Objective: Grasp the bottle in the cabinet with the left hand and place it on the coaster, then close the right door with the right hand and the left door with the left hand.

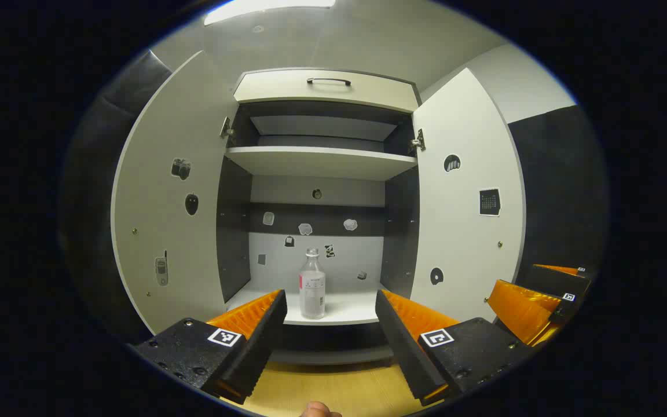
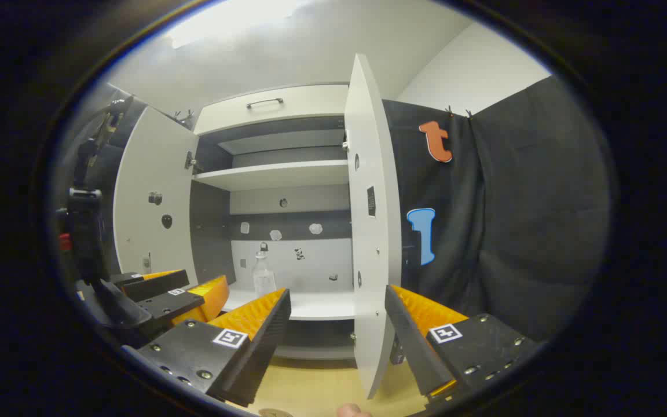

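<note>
Left gripper (image 1: 330, 315) level, facing cabinet (image 1: 322, 162), fingers wide apart, empty. Bottle (image 1: 312, 285) upright on lower shelf, apart. Right gripper (image 2: 336, 315) spread wide, empty, straddling right door (image 2: 368, 231) edge. Coaster (image 2: 272, 413) cut off at bottom.

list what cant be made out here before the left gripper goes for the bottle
- Coaster: a round sliver at the right gripper view's bottom edge may be it, cut off, so I cannot tell.
- Bottle label: too small in the left gripper view.
- Bottle's base in the right gripper view: hidden behind the right gripper's finger.
- Top shelf contents: its surface is above the camera's line of sight.
</note>
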